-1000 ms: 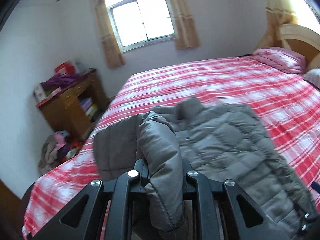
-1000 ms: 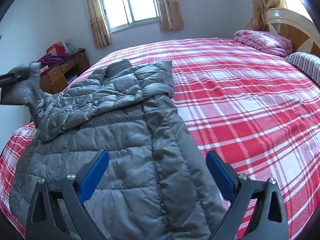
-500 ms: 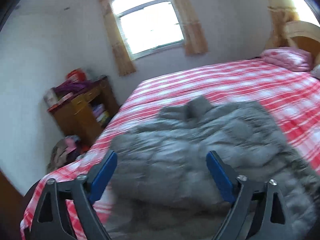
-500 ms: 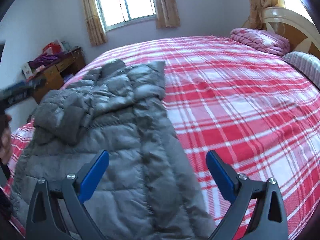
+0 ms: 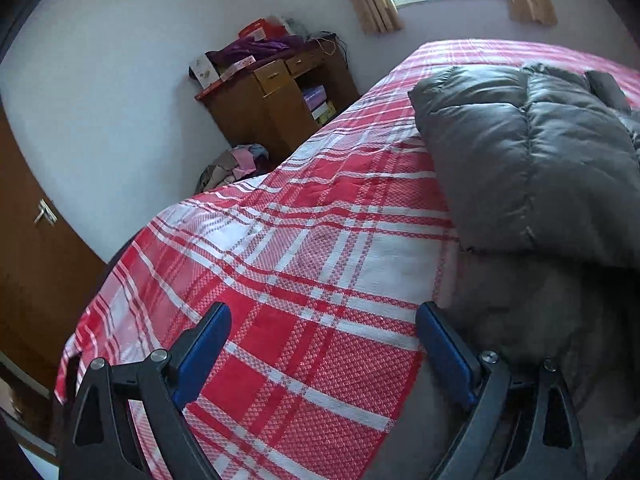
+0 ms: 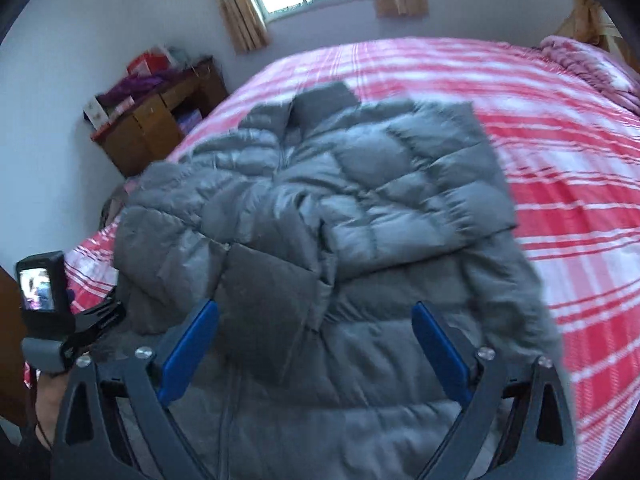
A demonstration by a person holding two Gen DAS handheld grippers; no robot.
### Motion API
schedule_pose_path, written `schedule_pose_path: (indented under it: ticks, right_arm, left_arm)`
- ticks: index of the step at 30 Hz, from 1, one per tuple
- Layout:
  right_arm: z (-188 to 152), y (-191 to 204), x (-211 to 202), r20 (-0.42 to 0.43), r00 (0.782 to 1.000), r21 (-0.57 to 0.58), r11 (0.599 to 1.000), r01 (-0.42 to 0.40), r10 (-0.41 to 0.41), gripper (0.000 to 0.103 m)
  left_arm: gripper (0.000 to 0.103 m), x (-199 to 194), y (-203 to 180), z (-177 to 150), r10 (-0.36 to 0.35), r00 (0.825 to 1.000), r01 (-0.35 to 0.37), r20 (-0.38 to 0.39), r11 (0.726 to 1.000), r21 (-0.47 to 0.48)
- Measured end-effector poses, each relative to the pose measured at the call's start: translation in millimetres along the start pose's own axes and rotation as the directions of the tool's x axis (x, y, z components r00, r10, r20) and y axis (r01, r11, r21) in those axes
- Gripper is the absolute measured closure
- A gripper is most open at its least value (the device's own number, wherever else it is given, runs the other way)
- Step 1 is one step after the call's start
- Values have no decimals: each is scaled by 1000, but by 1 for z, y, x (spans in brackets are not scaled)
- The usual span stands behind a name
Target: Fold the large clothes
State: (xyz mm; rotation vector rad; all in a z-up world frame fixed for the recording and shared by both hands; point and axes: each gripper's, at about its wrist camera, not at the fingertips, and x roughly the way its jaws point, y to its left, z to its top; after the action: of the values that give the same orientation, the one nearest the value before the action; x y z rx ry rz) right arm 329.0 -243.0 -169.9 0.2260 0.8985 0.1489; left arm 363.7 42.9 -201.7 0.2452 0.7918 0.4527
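The grey padded jacket (image 6: 320, 216) lies on the red checked bed (image 6: 560, 208) with both sleeves laid over its chest; the left gripper (image 5: 320, 356) and right gripper (image 6: 314, 344) both gape wide, holding nothing; it looks light, puffy and slippery, so best pinched at the hem.

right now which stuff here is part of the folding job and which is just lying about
Part of the job:
- grey puffer jacket, sleeves folded in
- plaid bedspread it lies on
- left gripper and right gripper, both open

Just lying about:
- wooden desk with boxes
- clothes heap on the floor
- pink pillow
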Motion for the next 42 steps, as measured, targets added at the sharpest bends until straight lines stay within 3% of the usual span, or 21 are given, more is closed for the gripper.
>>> schedule_pose_path:
  ticks: [3, 4, 7, 11, 16, 18, 21, 23, 24, 25, 28, 29, 31, 33, 36, 39, 42]
  right_arm:
    - [-2, 3, 23, -54, 997, -5, 999, -46, 45, 67]
    - [-2, 4, 23, -50, 997, -6, 999, -53, 53, 75]
    - [-3, 6, 9, -3, 1000, -31, 999, -31, 31, 86]
    - [-2, -7, -11, 48, 999, -24, 999, 26, -25, 87]
    - [-10, -27, -11, 16, 997, -3, 997, 71, -71, 85]
    - [-14, -33, -8, 2, 997, 12, 997, 73, -73, 81]
    - [-14, -38, -11, 18, 995, 25, 995, 99, -99, 78]
    - [-12, -35, -15, 13, 994, -5, 994, 105, -105, 59]
    - [-11, -33, -20, 19, 991, -19, 991, 136, -136, 33]
    - [-10, -33, -27, 39, 986, -19, 987, 160, -159, 26]
    - [-6, -35, -57, 129, 955, 26, 963, 267, -268, 27]
    - [-4, -34, -65, 155, 949, 56, 962, 267, -273, 28]
    - [5, -26, -73, 193, 949, 72, 968, 240, -249, 41]
    - [14, -11, -68, 205, 957, 48, 978, 202, -207, 43]
    - [29, 6, -38, 186, 976, 42, 993, 110, -116, 43]
    - [32, 9, -1, 137, 981, 34, 990, 135, -138, 43]
    - [29, 6, 26, 101, 981, 28, 986, 165, -167, 43]
  left_arm:
    - [9, 0, -3, -1, 6, 1000, -6, 14, 1000, 3]
    - [9, 0, -1, -3, 3, 1000, -3, 14, 1000, 0]
    - [8, 3, 2, -4, -6, 1000, 6, 9, 1000, -11]
    - [7, 4, 1, -4, 7, 1000, -7, 14, 1000, -5]
    - [7, 3, 1, -4, 1, 1000, -1, 8, 1000, 0]
    - [7, 2, 2, -3, -17, 1000, 17, -2, 1000, 9]
    - [7, -6, 10, 5, -97, 994, 99, -42, 994, 49]
    - [7, -23, 20, 18, -155, 987, 156, -37, 987, 42]
    - [7, -33, 26, 27, -185, 983, 185, -17, 982, 31]
    - [7, -45, 30, 37, -222, 975, 222, 2, 975, 22]
    - [7, -71, 28, 69, -314, 948, 314, 44, 949, 9]
    - [7, -76, 23, 78, -335, 940, 335, 58, 942, 7]
    - [7, -84, 4, 95, -378, 920, 379, 99, 925, 6]
    - [7, -81, -22, 104, -426, 899, 428, 104, 904, 1]
    - [7, -61, -66, 103, -411, 909, 411, 73, 912, 7]
    - [7, -33, -104, 91, -341, 940, 338, 31, 938, 77]
    - [7, -12, -118, 76, -333, 943, 331, 4, 938, 101]
